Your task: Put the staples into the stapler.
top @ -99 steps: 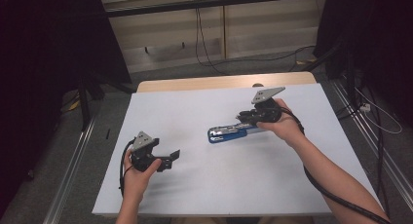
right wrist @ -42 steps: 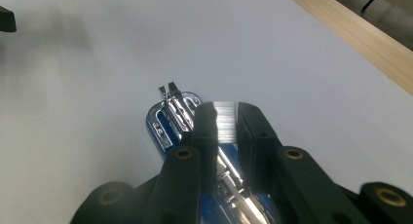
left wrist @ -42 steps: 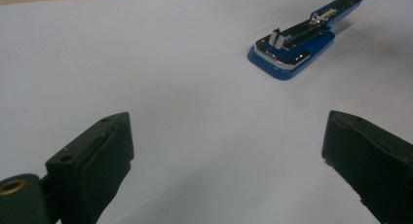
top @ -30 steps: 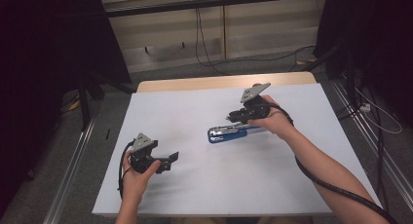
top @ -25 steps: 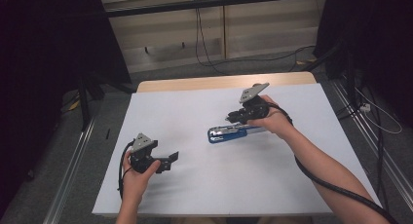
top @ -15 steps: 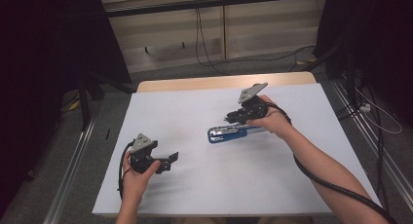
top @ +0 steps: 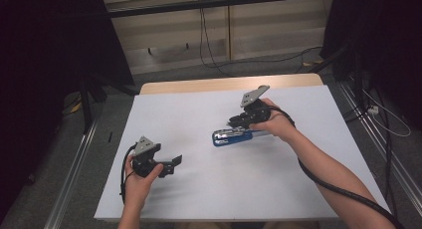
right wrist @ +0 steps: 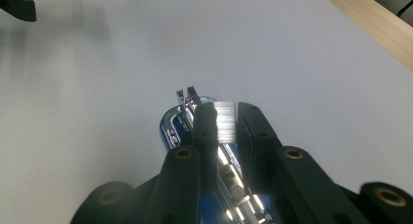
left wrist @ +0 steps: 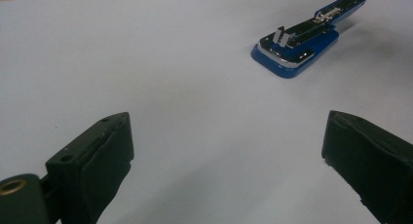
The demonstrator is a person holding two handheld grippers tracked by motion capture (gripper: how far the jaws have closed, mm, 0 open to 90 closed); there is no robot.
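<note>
A blue stapler (top: 231,136) lies opened flat on the white table top (top: 224,194), its metal staple channel facing up (left wrist: 297,48). My right gripper (top: 235,123) hovers just over its rear half, pointing down and to the left. In the right gripper view the jaws (right wrist: 225,109) are pinched on a short silver strip of staples (right wrist: 225,122), directly above the stapler's channel (right wrist: 171,129). My left gripper (top: 174,163) rests low at the front left, well apart from the stapler. Its jaws (left wrist: 229,129) stand wide with nothing between them.
The table's far edge is a bare wooden strip (top: 199,84). Metal rails (top: 74,179) run along the floor on both sides, and cables (top: 383,114) lie on the floor at the right. White surface lies between the two grippers.
Since the oldest frame my right gripper has shifted slightly left and tilted over the stapler. Over the last second nothing has visibly moved.
</note>
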